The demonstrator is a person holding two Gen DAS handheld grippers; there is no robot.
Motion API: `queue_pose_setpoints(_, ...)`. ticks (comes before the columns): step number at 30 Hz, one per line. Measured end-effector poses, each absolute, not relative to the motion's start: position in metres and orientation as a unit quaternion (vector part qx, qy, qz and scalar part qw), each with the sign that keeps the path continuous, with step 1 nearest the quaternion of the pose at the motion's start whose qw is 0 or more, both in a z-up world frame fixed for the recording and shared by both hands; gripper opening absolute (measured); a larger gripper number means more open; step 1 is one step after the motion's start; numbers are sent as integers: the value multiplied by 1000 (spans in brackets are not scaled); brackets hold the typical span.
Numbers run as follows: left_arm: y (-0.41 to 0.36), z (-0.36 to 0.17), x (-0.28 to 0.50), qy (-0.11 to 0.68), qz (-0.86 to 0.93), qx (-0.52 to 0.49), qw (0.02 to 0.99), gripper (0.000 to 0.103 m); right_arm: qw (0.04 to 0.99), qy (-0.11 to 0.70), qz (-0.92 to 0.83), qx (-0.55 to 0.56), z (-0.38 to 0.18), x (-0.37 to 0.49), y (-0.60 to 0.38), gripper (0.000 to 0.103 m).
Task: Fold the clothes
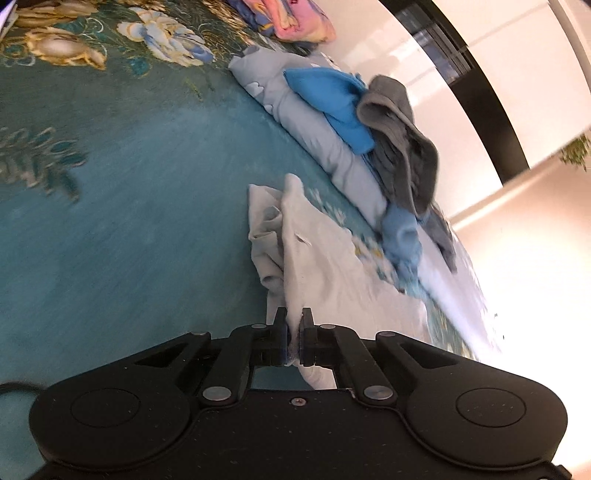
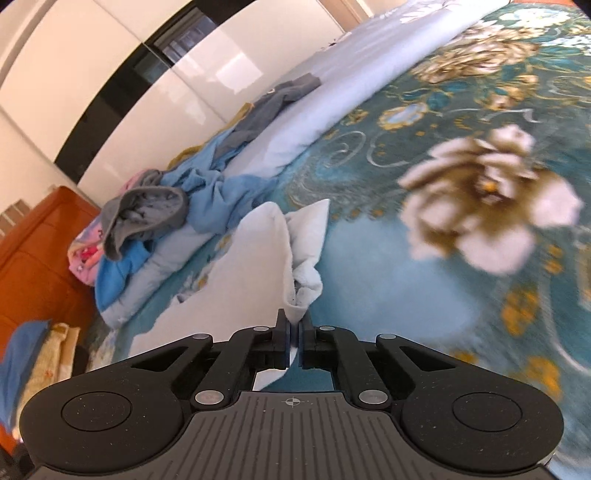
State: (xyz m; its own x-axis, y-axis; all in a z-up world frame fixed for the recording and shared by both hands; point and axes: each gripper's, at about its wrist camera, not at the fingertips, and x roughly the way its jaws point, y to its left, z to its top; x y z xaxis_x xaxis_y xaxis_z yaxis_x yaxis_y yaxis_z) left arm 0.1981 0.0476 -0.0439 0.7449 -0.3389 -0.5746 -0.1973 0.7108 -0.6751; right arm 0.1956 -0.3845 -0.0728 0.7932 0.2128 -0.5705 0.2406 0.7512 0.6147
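From the left wrist camera we see the left claw (image 1: pixel 294 325) pressed together on an edge of a pale, off-white garment (image 1: pixel 317 254); the cloth runs up between the two blue pads and bunches into folds just beyond them. The garment lies on a bed covered by a teal bedspread (image 1: pixel 129 177) printed with large gold and white flowers. Farther along the bed, past the garment, a light grey-blue duvet (image 1: pixel 317 136) lies rolled in a long ridge. On top of that ridge sits a heap of clothes: a bright blue piece (image 1: pixel 332 103), a dark grey piece (image 1: pixel 402 147) draped over it, and a lighter blue piece (image 1: pixel 400 236) lower down. At the far end of the bed a pink and yellow patterned cloth (image 1: pixel 295 18) is crumpled. A glossy white wardrobe (image 1: pixel 517 55) with a black band rises behind the bed.

From the right wrist camera we see the right claw (image 2: pixel 294 325) likewise pinching the same pale garment (image 2: pixel 266 251), with a thin edge of cloth caught between its pads and the rest rising in a soft peak ahead of them. The teal bedspread (image 2: pixel 388 295) spreads out to the right, its flowers blurred. To the left of the garment the duvet ridge (image 2: pixel 295 133) carries the grey piece (image 2: pixel 147 206) and blue clothes (image 2: pixel 218 203). An orange-brown wooden headboard (image 2: pixel 40 251) stands at the left edge.
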Motion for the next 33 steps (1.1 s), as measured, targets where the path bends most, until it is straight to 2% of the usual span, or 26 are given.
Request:
queue_pose_setpoints(7, 47, -43, 137, 386, -60, -329, 860, 2, 869, 341, -11, 359, -81, 122, -390, 3)
queue_pose_setpoints(14, 44, -53, 130, 394, -45, -292, 870, 4, 864, 358, -9, 354, -90, 119, -390, 3)
queue_pose_setpoints(16, 46, -50, 129, 402, -47, -287, 868, 12, 862, 362, -4, 355, -89, 116, -391, 4)
queue_pose_setpoints(18, 53, -49, 127, 403, -54, -299, 863, 31, 865, 357, 0, 353, -86, 110, -393, 4)
queue_pose_setpoints(20, 63, -43, 121, 392, -55, -309, 865, 33, 870, 349, 2, 348, -82, 102, -394, 8)
queue_pose_setpoints(21, 67, -39, 120, 386, -54, -306, 869, 38, 874, 342, 4, 345, -80, 97, -395, 11)
queue_pose_setpoints(23, 72, -28, 119, 375, -51, -283, 881, 49, 881, 327, 8, 340, -76, 91, -400, 34)
queue_pose_setpoints(24, 71, -23, 120, 369, -53, -270, 888, 57, 882, 325, 12, 342, -76, 92, -403, 40)
queue_pose_setpoints(25, 68, -19, 122, 365, -56, -257, 893, 62, 882, 324, 15, 343, -75, 95, -405, 40)
queue_pose_setpoints(26, 64, -15, 125, 361, -60, -244, 898, 74, 881, 326, 18, 342, -75, 100, -406, 40)
queue_pose_setpoints(27, 59, -13, 127, 359, -65, -233, 902, 78, 881, 331, 23, 336, -75, 108, -407, 43)
queue_pose_setpoints(29, 42, -11, 133, 358, -83, -215, 905, 78, 883, 341, 32, 322, -76, 126, -406, 47)
queue_pose_setpoints(33, 3, -6, 147, 351, -133, -163, 912, 79, 878, 353, 51, 319, -83, 161, -407, 48)
